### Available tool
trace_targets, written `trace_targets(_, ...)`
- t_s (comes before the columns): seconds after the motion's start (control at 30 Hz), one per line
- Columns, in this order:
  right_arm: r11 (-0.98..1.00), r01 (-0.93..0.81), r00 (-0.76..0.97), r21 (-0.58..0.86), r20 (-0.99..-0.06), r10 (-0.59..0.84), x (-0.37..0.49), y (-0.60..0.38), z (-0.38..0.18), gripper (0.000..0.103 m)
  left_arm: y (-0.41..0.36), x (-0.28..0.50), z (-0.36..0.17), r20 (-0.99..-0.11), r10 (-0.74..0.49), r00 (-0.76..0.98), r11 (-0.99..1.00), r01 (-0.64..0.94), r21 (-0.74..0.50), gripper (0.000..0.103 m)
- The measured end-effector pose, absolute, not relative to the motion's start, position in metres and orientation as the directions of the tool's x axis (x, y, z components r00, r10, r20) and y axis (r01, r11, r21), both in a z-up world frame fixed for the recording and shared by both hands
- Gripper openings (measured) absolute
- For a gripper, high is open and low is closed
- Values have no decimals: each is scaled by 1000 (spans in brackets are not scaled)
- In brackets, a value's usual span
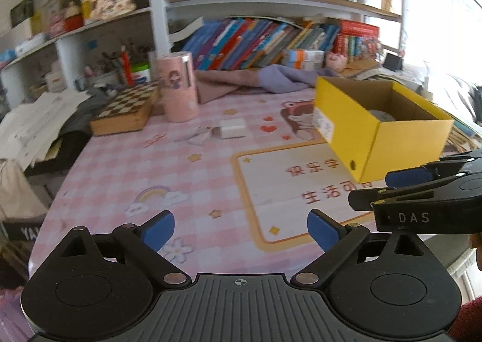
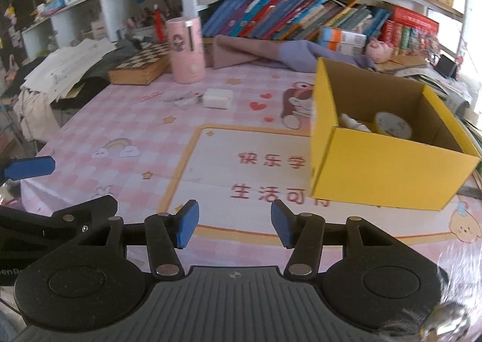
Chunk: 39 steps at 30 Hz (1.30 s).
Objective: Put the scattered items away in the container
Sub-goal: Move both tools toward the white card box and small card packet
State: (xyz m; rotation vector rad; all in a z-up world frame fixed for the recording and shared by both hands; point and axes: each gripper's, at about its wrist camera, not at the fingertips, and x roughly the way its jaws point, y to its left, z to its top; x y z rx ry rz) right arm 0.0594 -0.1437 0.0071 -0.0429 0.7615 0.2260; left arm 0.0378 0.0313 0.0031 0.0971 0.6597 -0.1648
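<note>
A: Nearest the lens, left gripper [image 1: 241, 232]: blue pads spread wide, nothing between them. Right gripper [image 2: 235, 226] narrower, also empty.

B: Both angled down over the near edge of the desk [image 2: 120, 137], side by side. Probably between pickups.

A: Yellow box [image 2: 388, 173] sits open toward the right edge, a round tin [image 2: 393, 125] and something white already inside.

B: Left out: a white block [image 2: 217, 98] and a crumpled clear wrapper [image 2: 185, 98], just beside each other toward the far edge. Likely next, hence the wide left jaws.

yellow box [image 2: 391, 173] (open) w/ round tin [image 2: 393, 124] inside
</note>
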Motion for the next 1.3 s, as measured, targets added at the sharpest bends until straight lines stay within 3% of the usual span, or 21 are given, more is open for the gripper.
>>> trace_targets(0.5, 952, -304, 658, 27, -717, 230, 85, -111, -1, 53, 56, 56, -6, -635, -64, 770, 995, 94, 14, 97)
trace_targets(1.3, 943, -325, 595, 69, -760, 261, 227, -101, -17, 59, 58, 185, -23, -690, -24, 723, 996, 76, 45, 97)
